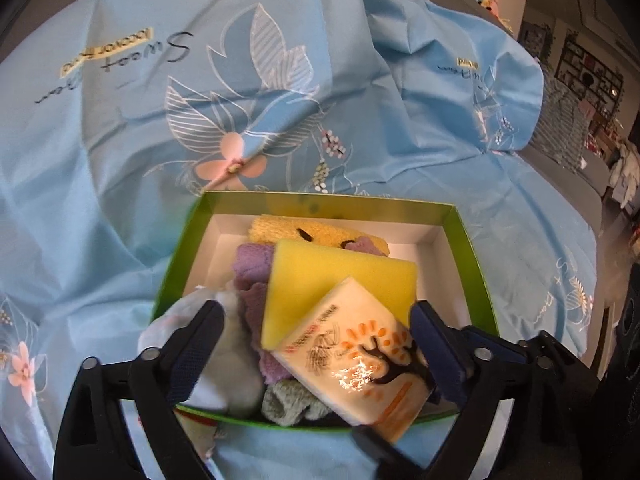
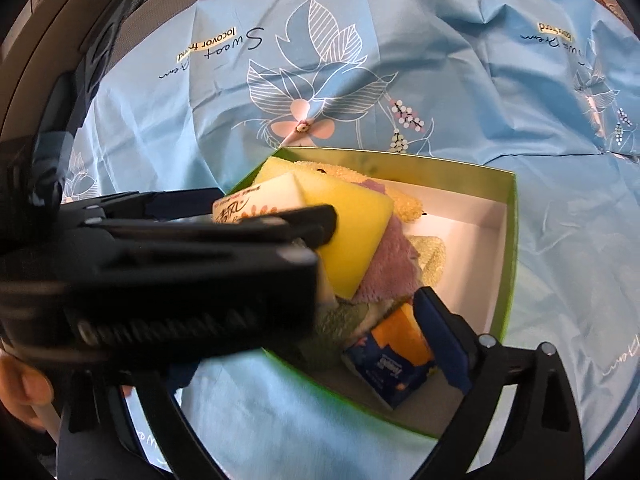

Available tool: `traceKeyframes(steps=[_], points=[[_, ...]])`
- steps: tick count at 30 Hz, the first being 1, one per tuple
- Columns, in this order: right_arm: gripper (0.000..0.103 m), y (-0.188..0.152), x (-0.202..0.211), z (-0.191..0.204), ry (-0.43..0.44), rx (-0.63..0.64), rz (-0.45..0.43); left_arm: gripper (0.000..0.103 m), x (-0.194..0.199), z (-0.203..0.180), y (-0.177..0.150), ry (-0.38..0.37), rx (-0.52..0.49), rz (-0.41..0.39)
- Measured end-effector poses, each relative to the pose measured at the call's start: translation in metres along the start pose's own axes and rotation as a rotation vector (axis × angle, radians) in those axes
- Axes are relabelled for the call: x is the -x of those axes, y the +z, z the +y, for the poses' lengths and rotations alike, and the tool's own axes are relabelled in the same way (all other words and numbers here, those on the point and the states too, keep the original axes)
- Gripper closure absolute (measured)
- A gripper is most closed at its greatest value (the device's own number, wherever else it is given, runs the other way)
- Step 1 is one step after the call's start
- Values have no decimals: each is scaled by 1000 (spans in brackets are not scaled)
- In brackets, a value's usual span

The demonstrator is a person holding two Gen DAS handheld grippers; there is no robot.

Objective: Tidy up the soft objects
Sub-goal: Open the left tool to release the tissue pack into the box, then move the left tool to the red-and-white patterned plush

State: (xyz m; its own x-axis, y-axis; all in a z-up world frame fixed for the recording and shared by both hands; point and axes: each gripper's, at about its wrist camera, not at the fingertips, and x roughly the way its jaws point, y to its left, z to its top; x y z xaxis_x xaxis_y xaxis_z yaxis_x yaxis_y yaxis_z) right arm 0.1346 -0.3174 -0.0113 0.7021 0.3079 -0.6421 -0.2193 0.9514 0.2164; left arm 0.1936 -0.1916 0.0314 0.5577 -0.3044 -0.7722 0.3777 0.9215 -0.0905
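While both claws hang over the green cardboard box with white inside (image 1: 180, 248), the left claw (image 1: 316, 334) stands spread wide, its fingers either side of a glossy white tissue pack printed with an orange-leaved tree (image 1: 360, 360); whether the right-hand pad touches the pack cannot be told. That pack leans on a yellow foam sponge block (image 1: 340, 276), tilted across the pile in the box. Under the sponge lies a purple fluffy cloth (image 1: 252, 276), with a yellow plush toy (image 1: 280, 228) against the far wall, a grey-green cloth (image 1: 288, 408) at the near wall and a pale grey-white cloth (image 1: 236, 360) at the near left corner. Over to the right claw (image 2: 360, 312): spread as well, holding nothing, above a dark blue and orange tissue pack (image 2: 396, 356) at the box's near edge. The box sits on a crumpled light blue sheet with leaf and flower print (image 1: 360, 120).
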Motion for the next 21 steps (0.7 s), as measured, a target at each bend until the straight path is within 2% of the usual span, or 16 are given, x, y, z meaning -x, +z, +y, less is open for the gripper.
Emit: traceKeyframes(steps=[11,21], points=[[6,-7,51,0,-48,-19,-78,0,47,24,-17,-3,62,-62],[5,-22,84,18,-84,1,-111,0,85,56,-54,5,107,-90]])
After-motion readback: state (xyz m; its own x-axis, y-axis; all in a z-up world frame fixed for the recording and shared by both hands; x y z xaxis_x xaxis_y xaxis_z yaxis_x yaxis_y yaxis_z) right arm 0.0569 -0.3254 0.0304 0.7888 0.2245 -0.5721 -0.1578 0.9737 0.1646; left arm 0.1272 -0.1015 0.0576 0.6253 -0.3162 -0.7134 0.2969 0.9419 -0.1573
